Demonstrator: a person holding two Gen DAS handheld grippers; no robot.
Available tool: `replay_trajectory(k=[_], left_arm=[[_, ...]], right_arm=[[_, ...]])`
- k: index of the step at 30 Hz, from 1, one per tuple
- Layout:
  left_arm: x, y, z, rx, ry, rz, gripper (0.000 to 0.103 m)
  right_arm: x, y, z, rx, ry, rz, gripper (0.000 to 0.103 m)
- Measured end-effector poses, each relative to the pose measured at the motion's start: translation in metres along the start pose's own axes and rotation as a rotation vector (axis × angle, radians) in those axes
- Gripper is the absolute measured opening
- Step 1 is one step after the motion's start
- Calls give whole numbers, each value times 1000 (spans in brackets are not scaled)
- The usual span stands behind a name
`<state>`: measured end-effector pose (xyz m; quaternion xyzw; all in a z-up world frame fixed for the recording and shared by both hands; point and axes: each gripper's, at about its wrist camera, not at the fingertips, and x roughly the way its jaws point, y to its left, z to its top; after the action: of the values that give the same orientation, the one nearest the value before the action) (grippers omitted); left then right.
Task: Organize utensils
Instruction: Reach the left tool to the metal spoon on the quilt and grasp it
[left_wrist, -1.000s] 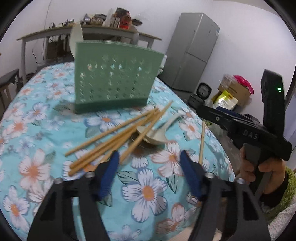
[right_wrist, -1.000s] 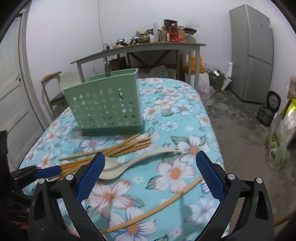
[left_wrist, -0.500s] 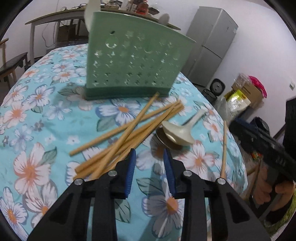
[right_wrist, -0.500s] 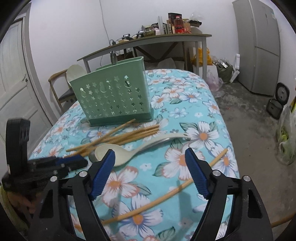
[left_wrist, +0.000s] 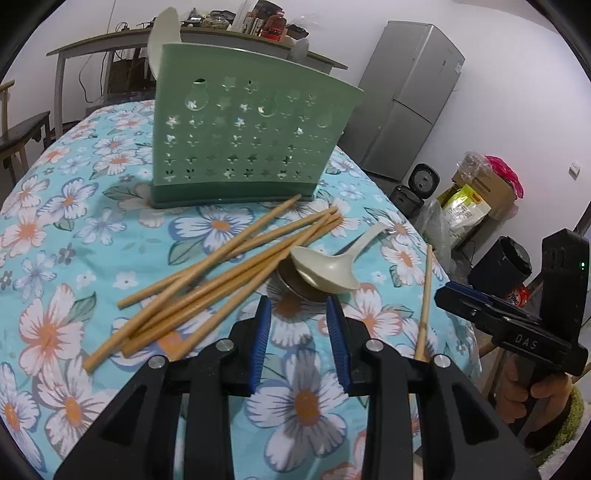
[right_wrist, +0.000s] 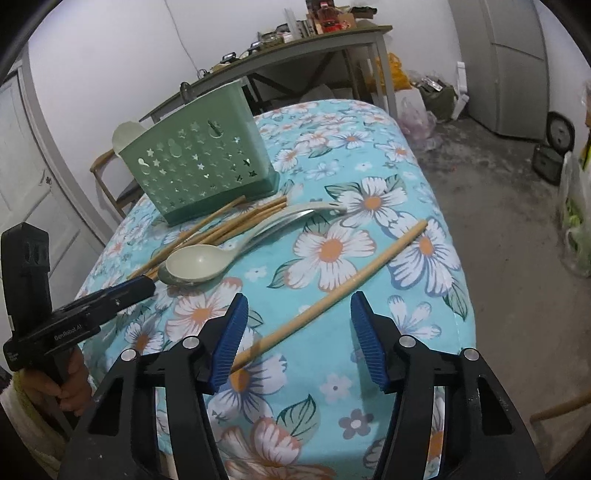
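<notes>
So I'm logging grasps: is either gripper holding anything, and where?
Nothing held. Right gripper is closing around the lone chopstick, not gripping yet; left gripper is empty.

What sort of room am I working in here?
Most likely a home kitchen or dining room: a grey fridge against the wall, a table in a floral tablecloth, and a rice cooker on the floor.

Left gripper (left_wrist: 299, 325) part-open, empty, above floral tablecloth (left_wrist: 74, 229); chopsticks (left_wrist: 221, 273), spoon (left_wrist: 325, 266), green caddy (left_wrist: 243, 140) ahead.
</notes>
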<state>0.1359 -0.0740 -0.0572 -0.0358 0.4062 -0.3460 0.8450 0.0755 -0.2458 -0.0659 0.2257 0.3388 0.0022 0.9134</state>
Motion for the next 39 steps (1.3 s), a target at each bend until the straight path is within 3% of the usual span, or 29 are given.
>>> replay_trajectory(k=[3,7,12,15,21,24,32,39], left_arm=[[0,0,0,-41,0,-20,30],[4,-1,1,-59,1,7,30],[17,25,4,-277,44,-46,30],[23,34,8,-351,67,-74,30],[31,37,11,-433,96,-43,15],[33,36,11,-440,99,-11,7],[24,24,12,-395,73,45,3],[9,24,7,-377,55,77,2]], right_arm=[[2,4,2,-25,-20,18,54],[3,16,3,-96,-53,37,51],[-1,30,-2,-179,-101,47,51],[-3,28,-3,-162,-111,64,51],[-5,29,-7,-181,-129,69,50],[-8,35,-8,-225,-147,56,49],[-8,51,-10,-303,-161,44,45],[-1,83,-14,-450,-163,28,41]])
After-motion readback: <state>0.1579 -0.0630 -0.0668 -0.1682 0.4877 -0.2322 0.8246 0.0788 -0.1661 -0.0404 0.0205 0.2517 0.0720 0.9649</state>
